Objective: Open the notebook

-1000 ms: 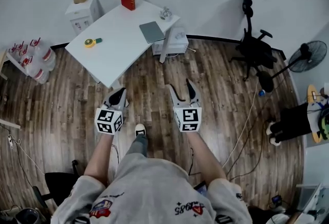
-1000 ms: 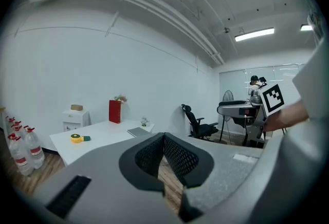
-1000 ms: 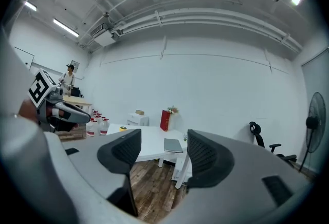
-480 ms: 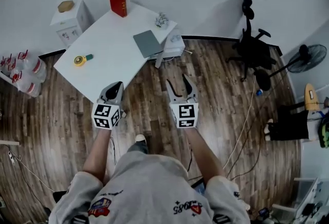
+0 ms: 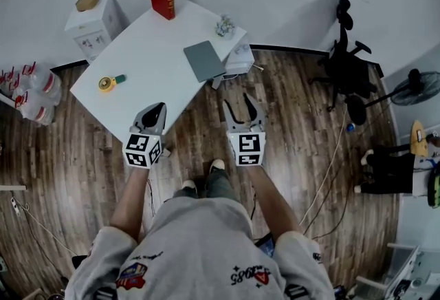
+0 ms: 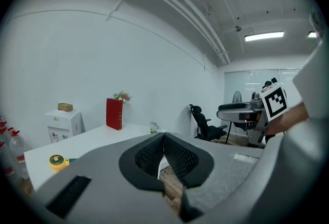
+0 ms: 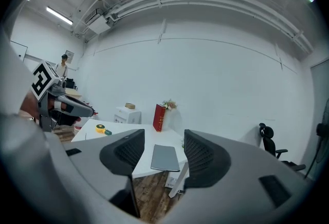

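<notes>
At table (image 5: 141, 68) edge, closed notebook (image 5: 204, 60)

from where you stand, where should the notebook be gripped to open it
Probably the cover's near corner, coming from the person's side: the grey notebook lies flat and closed by the table edge facing them, so only a thin edge offers itself. Which side holds the spine is unclear.

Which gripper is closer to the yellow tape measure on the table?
Left. The left gripper is at the table's near corner, right of the tape measure; the right gripper is over the floor, farther right.
</notes>
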### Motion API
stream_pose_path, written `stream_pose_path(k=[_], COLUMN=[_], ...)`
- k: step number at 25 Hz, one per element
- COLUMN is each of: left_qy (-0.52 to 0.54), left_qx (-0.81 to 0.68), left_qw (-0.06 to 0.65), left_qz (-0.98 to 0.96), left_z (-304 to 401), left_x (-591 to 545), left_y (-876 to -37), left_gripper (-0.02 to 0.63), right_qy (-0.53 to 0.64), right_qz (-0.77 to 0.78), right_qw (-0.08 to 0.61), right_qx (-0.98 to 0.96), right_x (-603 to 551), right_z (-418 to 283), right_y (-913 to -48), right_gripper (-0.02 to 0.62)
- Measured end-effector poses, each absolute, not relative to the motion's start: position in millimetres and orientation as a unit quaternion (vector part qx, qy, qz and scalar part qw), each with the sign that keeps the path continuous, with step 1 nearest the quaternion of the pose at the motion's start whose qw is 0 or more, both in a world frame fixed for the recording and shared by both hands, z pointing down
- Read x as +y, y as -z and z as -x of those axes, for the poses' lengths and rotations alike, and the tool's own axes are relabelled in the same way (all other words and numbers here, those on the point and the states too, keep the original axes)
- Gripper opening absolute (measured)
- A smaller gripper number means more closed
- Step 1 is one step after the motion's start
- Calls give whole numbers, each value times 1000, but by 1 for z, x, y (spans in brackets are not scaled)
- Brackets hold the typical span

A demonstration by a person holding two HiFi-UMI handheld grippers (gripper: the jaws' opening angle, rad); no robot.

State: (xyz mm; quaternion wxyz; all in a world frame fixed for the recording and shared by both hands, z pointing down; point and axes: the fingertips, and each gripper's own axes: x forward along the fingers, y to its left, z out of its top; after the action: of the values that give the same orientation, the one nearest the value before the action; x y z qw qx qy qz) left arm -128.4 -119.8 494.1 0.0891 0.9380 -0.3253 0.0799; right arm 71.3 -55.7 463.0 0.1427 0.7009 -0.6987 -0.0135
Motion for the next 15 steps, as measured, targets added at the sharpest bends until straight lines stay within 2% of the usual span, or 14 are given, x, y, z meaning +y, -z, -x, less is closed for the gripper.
stream_pose_path(k=[15], left_qy=[-102], left_qx=[-387], left_qw=[93], left_qz=[-911], left_z=[47], left_x=[-262], left_y=[-502], left_gripper=[5], right_qy=[18], right_qz=[-637], right_qw=[138], right_qx=[-759], right_x=[-242], right_z=[-138], right_y=[-479], right_gripper=[221])
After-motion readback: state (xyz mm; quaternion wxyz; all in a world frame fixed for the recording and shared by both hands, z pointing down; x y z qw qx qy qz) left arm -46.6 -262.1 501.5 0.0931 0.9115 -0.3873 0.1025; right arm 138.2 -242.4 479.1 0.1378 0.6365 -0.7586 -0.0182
